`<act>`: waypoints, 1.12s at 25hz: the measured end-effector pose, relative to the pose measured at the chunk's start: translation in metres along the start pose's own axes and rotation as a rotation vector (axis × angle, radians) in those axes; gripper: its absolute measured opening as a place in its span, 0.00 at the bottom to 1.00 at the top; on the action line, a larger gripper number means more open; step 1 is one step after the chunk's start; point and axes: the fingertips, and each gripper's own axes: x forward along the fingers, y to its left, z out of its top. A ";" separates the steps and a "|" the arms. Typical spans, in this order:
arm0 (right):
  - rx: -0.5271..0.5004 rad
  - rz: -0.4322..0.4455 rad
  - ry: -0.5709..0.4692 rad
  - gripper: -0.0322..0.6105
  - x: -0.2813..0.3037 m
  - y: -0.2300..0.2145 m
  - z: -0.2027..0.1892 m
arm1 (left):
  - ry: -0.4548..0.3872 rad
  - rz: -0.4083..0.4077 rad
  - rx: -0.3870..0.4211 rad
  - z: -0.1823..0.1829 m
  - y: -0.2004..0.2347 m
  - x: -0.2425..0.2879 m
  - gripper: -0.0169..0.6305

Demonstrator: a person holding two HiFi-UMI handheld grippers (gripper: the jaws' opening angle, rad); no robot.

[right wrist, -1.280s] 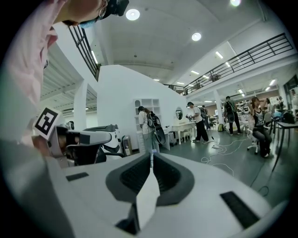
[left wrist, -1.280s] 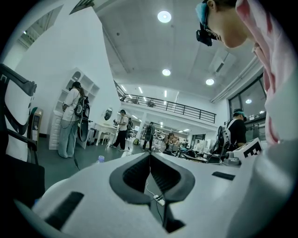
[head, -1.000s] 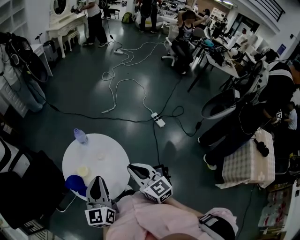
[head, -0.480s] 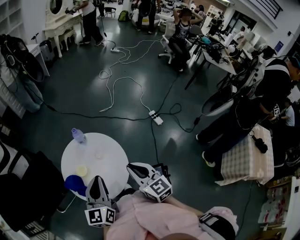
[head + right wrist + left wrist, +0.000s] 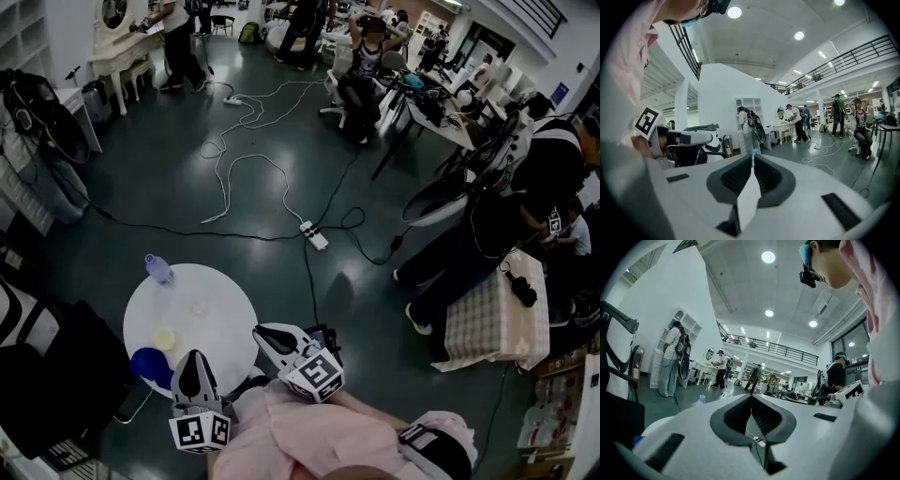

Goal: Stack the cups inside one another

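Note:
A round white table (image 5: 220, 323) stands just ahead of me. On it are a small clear cup (image 5: 199, 307), a pale yellow cup (image 5: 165, 339) and a clear water bottle (image 5: 157, 269) at its far left edge. A blue rounded thing (image 5: 150, 364), possibly a cup, sits at the near left rim. My left gripper (image 5: 192, 358) hangs over the table's near edge, shut and empty. My right gripper (image 5: 259, 332) is at the near right rim, also shut and empty. In the left gripper view the bottle (image 5: 700, 400) shows beyond the touching jaws.
Black bags (image 5: 47, 375) crowd the table's left side. Cables and a power strip (image 5: 320, 244) lie on the dark floor beyond. A checked cloth surface (image 5: 497, 323) and several people stand at the right and the back.
The head view has shifted slightly. Both grippers stay where they were, still shut.

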 end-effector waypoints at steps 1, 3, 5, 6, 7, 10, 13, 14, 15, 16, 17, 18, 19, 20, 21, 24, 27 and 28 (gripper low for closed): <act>-0.001 0.002 -0.002 0.11 -0.001 0.000 0.000 | -0.003 0.002 0.001 0.000 0.000 -0.001 0.05; -0.003 0.004 -0.005 0.11 -0.002 0.000 0.001 | -0.005 0.005 0.004 -0.001 0.000 -0.002 0.05; -0.003 0.005 -0.007 0.11 -0.003 0.001 0.002 | -0.006 0.008 0.006 -0.002 0.000 -0.003 0.05; -0.003 0.006 -0.007 0.11 -0.003 0.001 0.002 | -0.006 0.009 0.007 -0.002 0.000 -0.004 0.05; -0.002 0.007 -0.006 0.11 -0.004 0.001 0.002 | -0.007 0.011 0.007 -0.003 0.000 -0.005 0.05; 0.001 0.010 -0.005 0.11 -0.005 0.002 0.001 | -0.007 0.016 0.004 -0.002 -0.001 -0.006 0.05; 0.002 0.012 -0.005 0.11 -0.007 0.000 0.001 | -0.007 0.021 0.006 -0.004 -0.002 -0.007 0.05; 0.003 0.012 -0.006 0.11 -0.008 0.000 0.000 | -0.007 0.023 0.005 -0.004 -0.003 -0.007 0.05; 0.004 0.013 -0.007 0.11 -0.008 -0.002 -0.001 | -0.007 0.025 0.004 -0.005 -0.005 -0.007 0.05; 0.005 0.013 -0.007 0.11 -0.009 -0.003 -0.002 | -0.007 0.026 0.004 -0.006 -0.006 -0.006 0.05; 0.005 0.013 -0.008 0.11 -0.010 -0.004 -0.002 | -0.006 0.027 0.003 -0.006 -0.007 -0.006 0.05; 0.006 0.013 -0.009 0.11 -0.010 -0.005 -0.003 | -0.005 0.028 0.004 -0.006 -0.008 -0.005 0.05; 0.007 0.013 -0.010 0.11 -0.011 -0.006 -0.003 | -0.006 0.029 0.004 -0.007 -0.008 -0.005 0.05; 0.007 0.013 -0.011 0.11 -0.011 -0.006 -0.002 | -0.007 0.030 0.005 -0.007 -0.008 -0.005 0.05; 0.008 0.012 -0.011 0.11 -0.011 -0.007 -0.002 | -0.008 0.030 0.007 -0.007 -0.008 -0.005 0.05; 0.007 0.011 -0.015 0.11 -0.013 -0.010 -0.001 | -0.012 0.033 0.012 -0.007 -0.010 -0.004 0.05; 0.010 0.017 -0.016 0.11 -0.014 -0.012 -0.003 | -0.015 0.044 0.011 -0.009 -0.012 -0.005 0.05; 0.011 0.019 -0.016 0.11 -0.015 -0.012 -0.003 | -0.015 0.048 0.012 -0.009 -0.012 -0.005 0.05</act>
